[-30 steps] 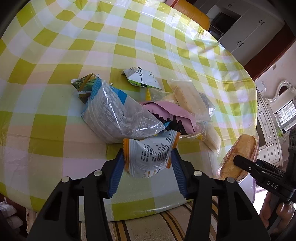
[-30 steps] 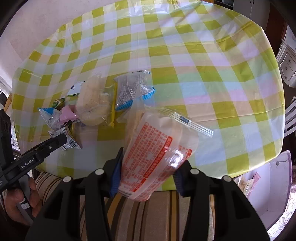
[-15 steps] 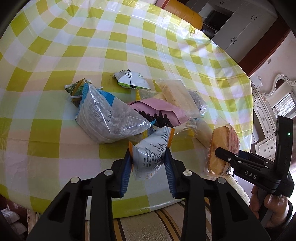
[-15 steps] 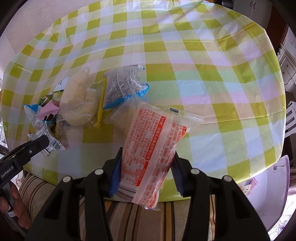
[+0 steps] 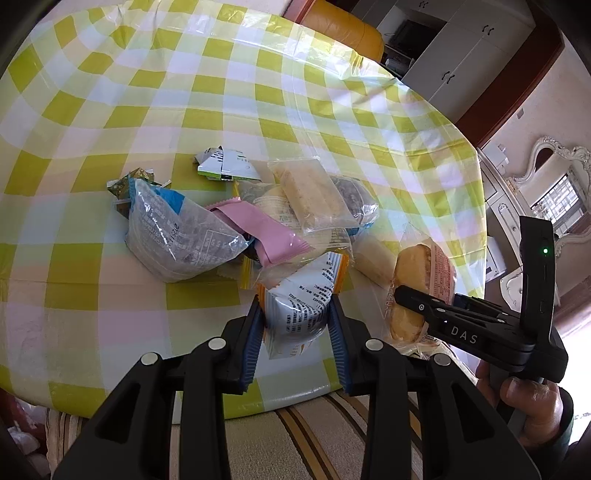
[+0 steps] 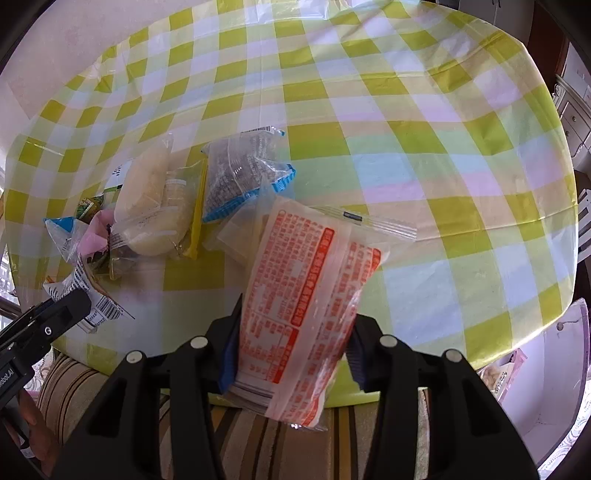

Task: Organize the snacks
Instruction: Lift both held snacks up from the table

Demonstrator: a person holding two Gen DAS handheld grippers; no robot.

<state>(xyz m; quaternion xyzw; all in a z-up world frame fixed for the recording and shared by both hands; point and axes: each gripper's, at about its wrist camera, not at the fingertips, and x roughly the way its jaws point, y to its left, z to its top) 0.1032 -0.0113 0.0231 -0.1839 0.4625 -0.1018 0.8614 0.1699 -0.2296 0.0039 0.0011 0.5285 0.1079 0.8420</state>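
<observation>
My left gripper point(image 5: 295, 314) is shut on a white snack packet with orange ends point(image 5: 299, 299), held just above the near table edge. My right gripper point(image 6: 295, 332) is shut on a clear bread bag with red print point(image 6: 306, 302); it also shows in the left wrist view point(image 5: 417, 280). A pile of snacks lies on the checked tablecloth point(image 5: 184, 92): a clear blue-trimmed bag point(image 5: 177, 236), a pink packet point(image 5: 262, 229), a pale bar in clear wrap point(image 5: 314, 195), and a white-green packet point(image 5: 225, 164). In the right wrist view the pile point(image 6: 155, 199) lies to the left.
The round table point(image 6: 424, 129) has a green-yellow checked cover. A striped cushion point(image 5: 314, 435) lies below the near edge. An orange chair point(image 5: 343, 29) and white cabinets point(image 5: 461, 48) stand beyond the far side. A white bin point(image 6: 546, 387) stands at lower right.
Both grippers have drawn back toward the near table edge with their packets. The left packet is squeezed narrower than a second ago. The bread bag now hangs over the edge.
</observation>
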